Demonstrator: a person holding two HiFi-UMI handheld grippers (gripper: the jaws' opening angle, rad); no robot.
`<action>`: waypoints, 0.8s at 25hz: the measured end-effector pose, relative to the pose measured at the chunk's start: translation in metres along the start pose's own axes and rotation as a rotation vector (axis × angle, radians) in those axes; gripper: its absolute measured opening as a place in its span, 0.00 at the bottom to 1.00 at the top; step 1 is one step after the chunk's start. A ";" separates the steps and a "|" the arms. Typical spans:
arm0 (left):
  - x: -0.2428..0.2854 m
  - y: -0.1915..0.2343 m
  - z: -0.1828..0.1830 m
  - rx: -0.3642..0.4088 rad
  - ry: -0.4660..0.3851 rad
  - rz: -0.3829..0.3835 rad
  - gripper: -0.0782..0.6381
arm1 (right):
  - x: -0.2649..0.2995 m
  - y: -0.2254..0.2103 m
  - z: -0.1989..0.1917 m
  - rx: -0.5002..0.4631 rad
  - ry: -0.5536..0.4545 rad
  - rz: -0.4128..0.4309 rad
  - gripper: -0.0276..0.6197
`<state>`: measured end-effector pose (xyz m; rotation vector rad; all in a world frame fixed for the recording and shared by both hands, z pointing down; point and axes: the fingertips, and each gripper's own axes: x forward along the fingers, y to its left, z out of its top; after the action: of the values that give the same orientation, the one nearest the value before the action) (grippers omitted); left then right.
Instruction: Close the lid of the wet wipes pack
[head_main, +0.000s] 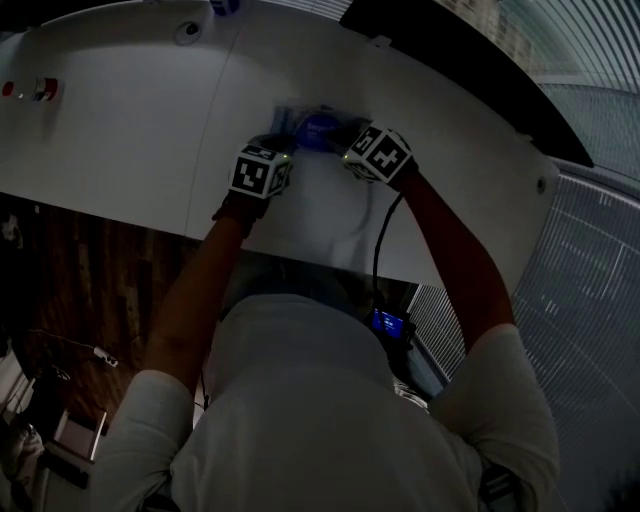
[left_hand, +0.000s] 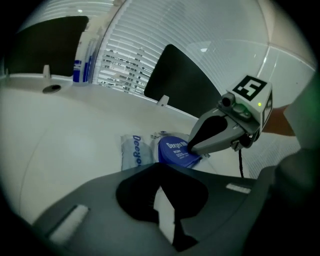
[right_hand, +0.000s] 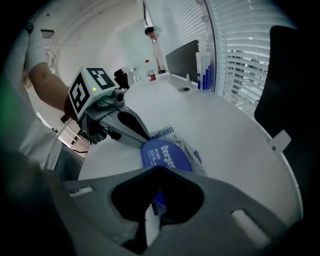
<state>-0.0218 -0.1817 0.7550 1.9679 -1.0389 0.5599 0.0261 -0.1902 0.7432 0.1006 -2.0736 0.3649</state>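
The wet wipes pack lies flat on the white table, with its round blue lid facing up. The right gripper, its jaws pressed together with nothing between them, has its tip on the lid's edge. The left gripper, its jaws likewise together, points at the pack from the opposite side, just beside the lid.

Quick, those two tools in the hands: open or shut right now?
Left tool: closed, seemingly empty, tip at the wipes pack.
Right tool: closed, empty, tip on the blue lid.
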 end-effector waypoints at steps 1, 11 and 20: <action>-0.001 0.000 0.002 -0.026 -0.016 -0.011 0.11 | 0.000 0.001 0.000 0.001 0.003 -0.002 0.05; 0.001 0.000 -0.001 0.022 0.016 0.016 0.11 | 0.010 0.004 -0.003 0.002 0.033 -0.034 0.05; 0.004 0.005 -0.004 0.061 0.033 0.032 0.11 | 0.015 0.001 -0.003 0.014 0.029 -0.078 0.05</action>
<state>-0.0235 -0.1820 0.7627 1.9912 -1.0456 0.6463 0.0205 -0.1869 0.7576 0.1826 -2.0327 0.3309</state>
